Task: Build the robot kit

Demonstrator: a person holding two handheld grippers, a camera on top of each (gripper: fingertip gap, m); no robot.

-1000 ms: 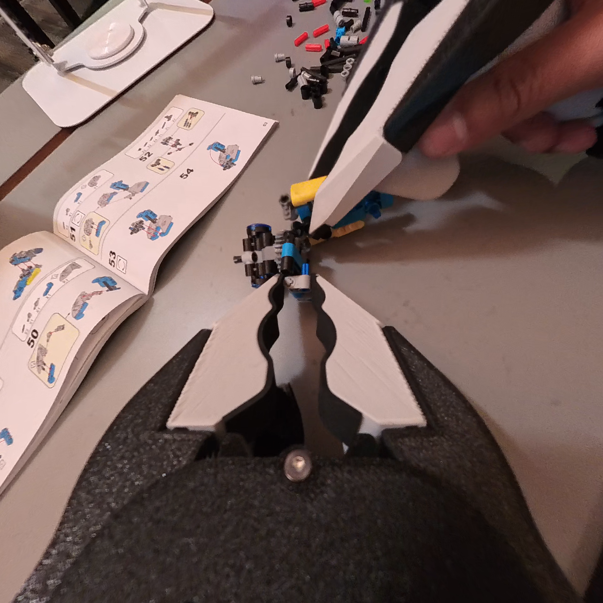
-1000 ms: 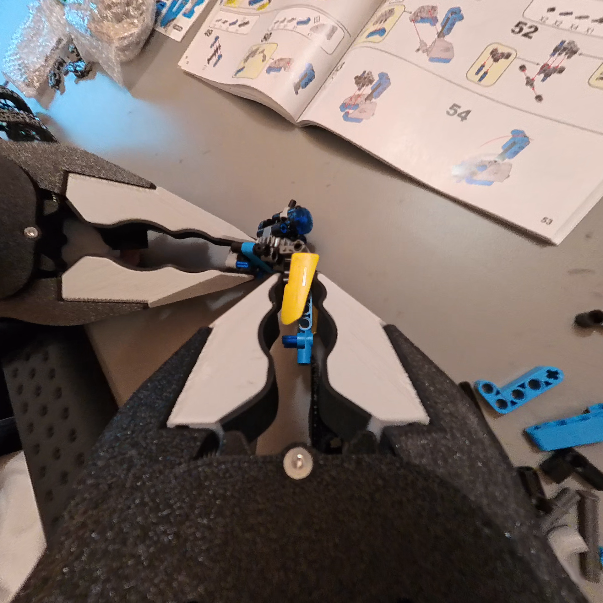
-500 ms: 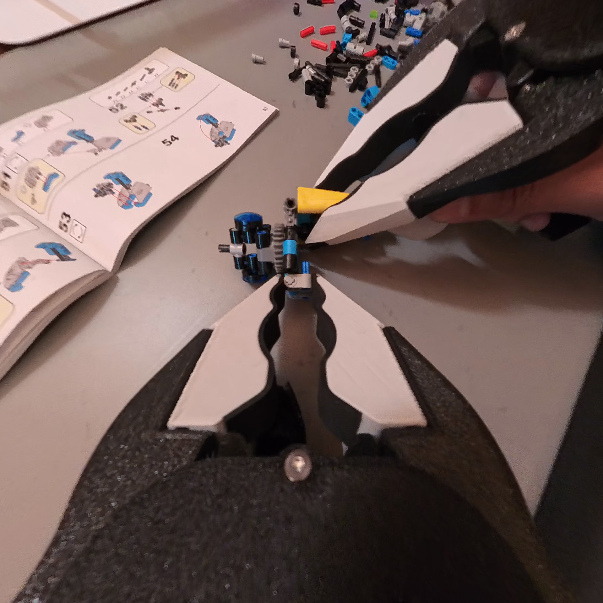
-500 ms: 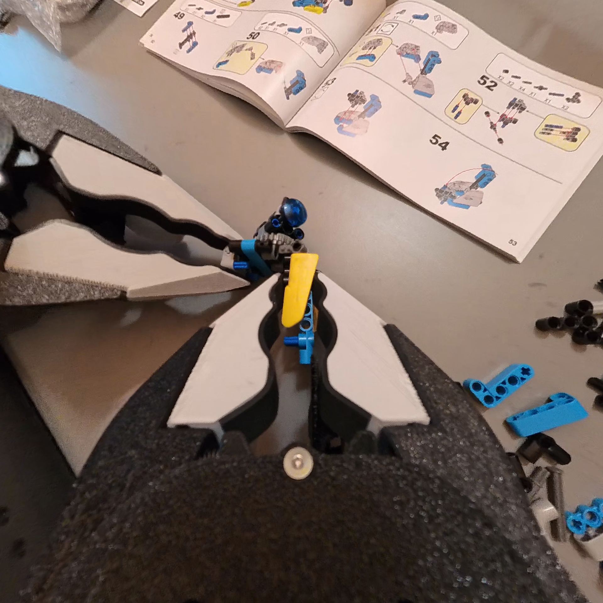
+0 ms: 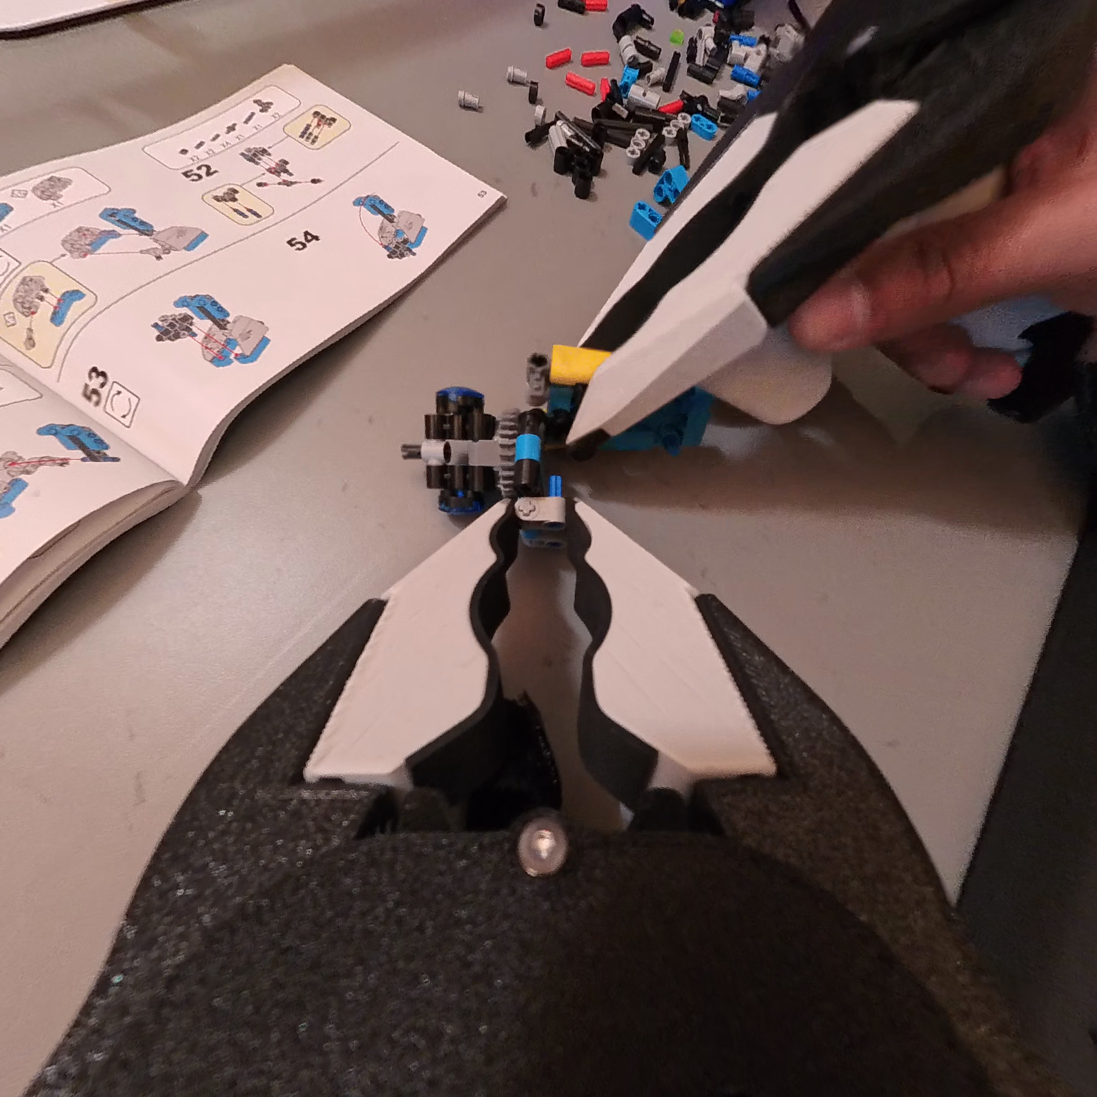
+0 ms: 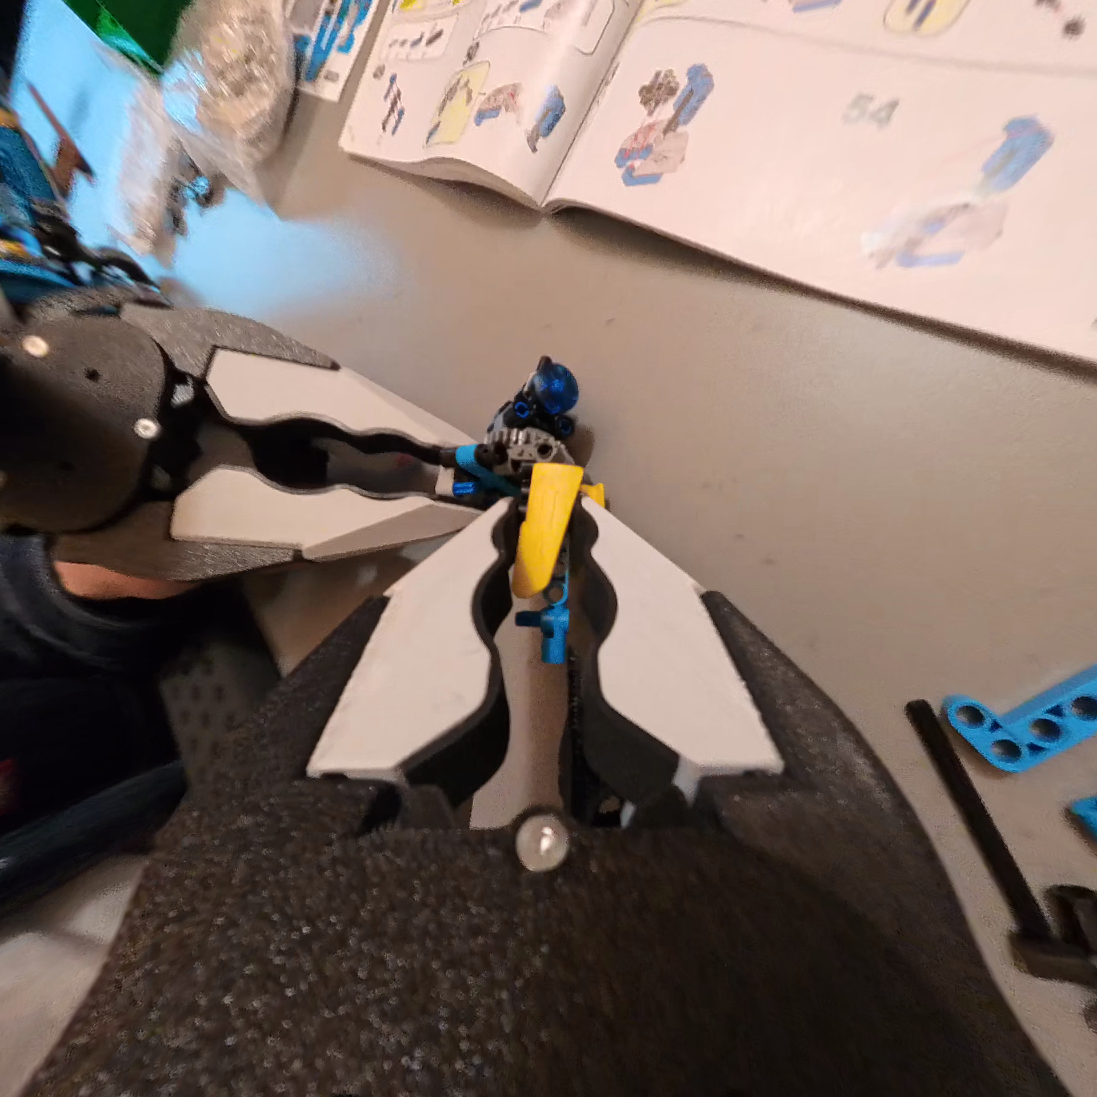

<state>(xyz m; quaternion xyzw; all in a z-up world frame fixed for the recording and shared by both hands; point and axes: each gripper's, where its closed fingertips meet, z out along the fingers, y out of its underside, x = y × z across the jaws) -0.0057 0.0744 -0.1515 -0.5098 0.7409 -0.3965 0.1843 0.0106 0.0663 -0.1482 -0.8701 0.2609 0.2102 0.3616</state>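
Left gripper: jaws clenched on the small grey-and-blue connector at the near end of the black gear sub-assembly. Right gripper: jaws clenched on the yellow-and-blue sub-assembly (yellow panel uppermost, blue beam trailing back between the fingers). The two builds meet tip to tip just above the grey surface. Compared with half a second ago, the right gripper has tilted more steeply onto the gear sub-assembly while both grips are unchanged; the halves appear to be being pressed together. Beyond the gear sub-assembly lies the open instruction booklet; farther off, to the booklet's right, the loose parts pile.
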